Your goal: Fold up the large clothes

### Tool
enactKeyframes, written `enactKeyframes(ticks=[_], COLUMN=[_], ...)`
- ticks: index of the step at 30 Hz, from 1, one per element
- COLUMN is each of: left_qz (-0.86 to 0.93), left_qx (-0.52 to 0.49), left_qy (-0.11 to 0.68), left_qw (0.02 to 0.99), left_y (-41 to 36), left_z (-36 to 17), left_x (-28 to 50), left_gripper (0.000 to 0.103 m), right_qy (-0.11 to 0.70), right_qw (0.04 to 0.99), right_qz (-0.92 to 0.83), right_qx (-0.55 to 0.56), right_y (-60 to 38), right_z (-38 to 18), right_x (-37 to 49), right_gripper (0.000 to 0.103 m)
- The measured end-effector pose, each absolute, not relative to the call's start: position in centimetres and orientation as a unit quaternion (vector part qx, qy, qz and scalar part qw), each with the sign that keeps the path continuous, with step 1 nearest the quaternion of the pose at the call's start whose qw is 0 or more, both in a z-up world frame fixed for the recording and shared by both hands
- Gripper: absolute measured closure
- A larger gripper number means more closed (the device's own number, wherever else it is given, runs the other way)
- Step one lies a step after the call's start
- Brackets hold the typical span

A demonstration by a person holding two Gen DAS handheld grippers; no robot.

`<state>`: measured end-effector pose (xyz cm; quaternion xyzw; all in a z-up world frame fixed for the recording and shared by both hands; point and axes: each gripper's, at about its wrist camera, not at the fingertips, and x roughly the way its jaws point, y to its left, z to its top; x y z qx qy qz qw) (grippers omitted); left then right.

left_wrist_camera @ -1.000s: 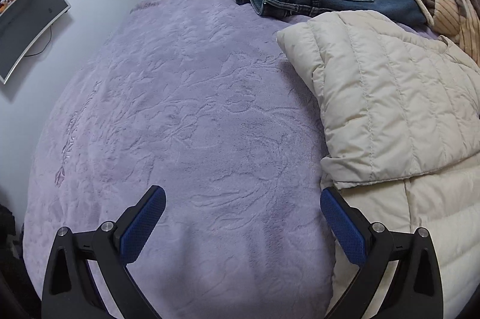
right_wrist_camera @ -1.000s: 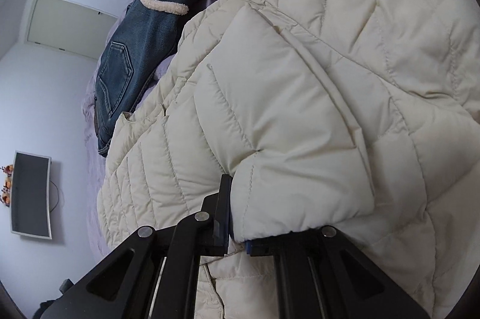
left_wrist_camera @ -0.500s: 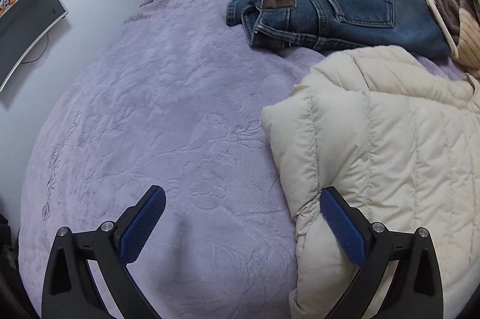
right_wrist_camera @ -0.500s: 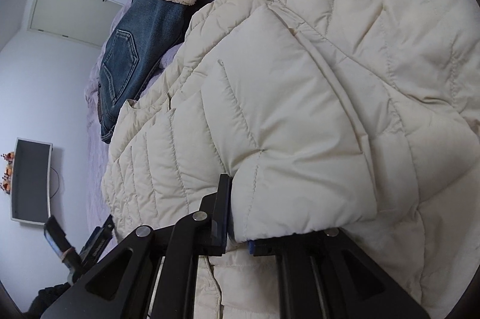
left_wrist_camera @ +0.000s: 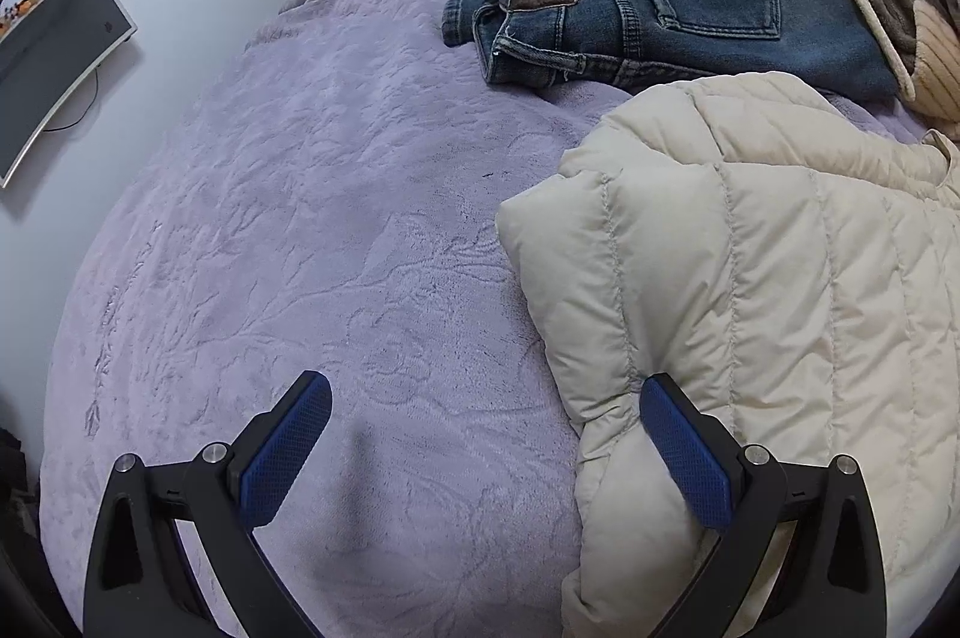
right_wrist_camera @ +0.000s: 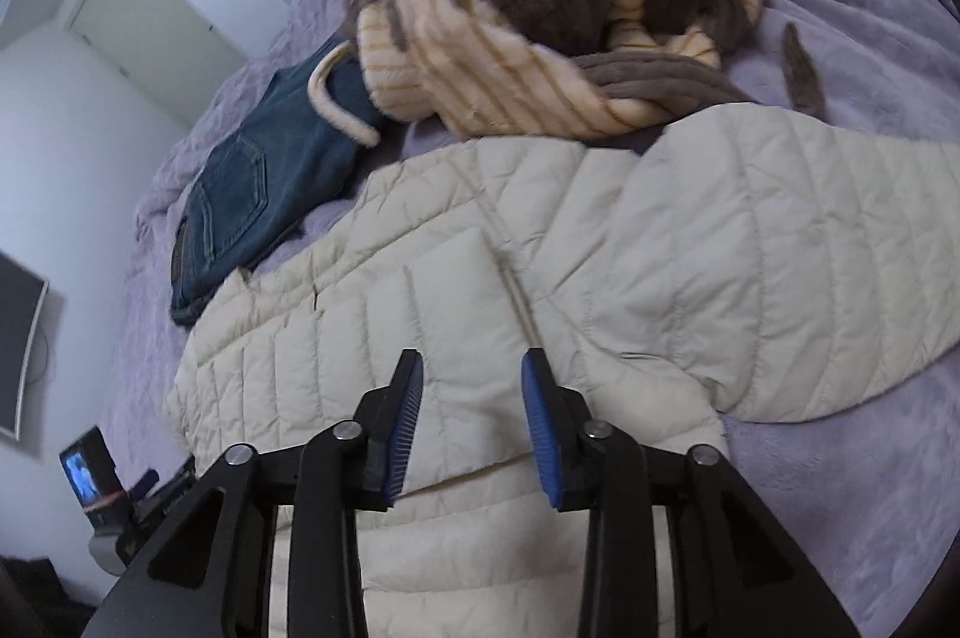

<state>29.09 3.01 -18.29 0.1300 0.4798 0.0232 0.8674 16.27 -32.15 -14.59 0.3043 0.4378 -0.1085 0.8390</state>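
**Midway: puffer jacket partly folded, both grippers empty**

Currently the cream puffer jacket is lying on the purple bedspread, one sleeve folded across its body. The right gripper is hovering above it, jaws partly open, holding nothing. The left gripper is sitting wide open, empty, at the jacket's left edge. Judging by this, the next fold needs that near edge pinched and carried across.

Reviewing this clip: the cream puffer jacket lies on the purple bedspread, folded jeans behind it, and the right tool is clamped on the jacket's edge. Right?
Not quite. The right tool is open, its fingers apart above the puffer jacket and gripping nothing, as the right wrist view shows. The rest holds: the jacket lies on the purple bedspread, with the folded jeans behind it.
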Motion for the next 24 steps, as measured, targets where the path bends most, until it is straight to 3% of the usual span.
enactKeyframes(ticks=[6, 15, 21, 24], left_qz=[0.021, 0.019, -0.009, -0.036], left_qx=[0.132, 0.137, 0.125, 0.126], left_qy=[0.481, 0.472, 0.474, 0.486], left_qw=[0.866, 0.87, 0.872, 0.864], left_y=[2.4, 2.0, 1.3, -0.4], left_z=[-18.3, -16.6, -13.2, -12.4], left_x=[29.0, 28.7, 27.3, 26.0], left_gripper=[0.0, 0.0, 0.0, 0.0], right_qy=[0.503, 0.499, 0.469, 0.46], right_qw=[0.815, 0.814, 0.813, 0.802], right_qz=[-0.109, -0.11, -0.075, -0.08], right_qx=[0.266, 0.276, 0.336, 0.373], right_y=[-31.3, -32.5, -33.5, -34.6], right_z=[-19.5, -19.4, -17.2, -16.9], right_x=[18.2, 17.8, 14.7, 12.1], right_gripper=[0.089, 0.089, 0.08, 0.059])
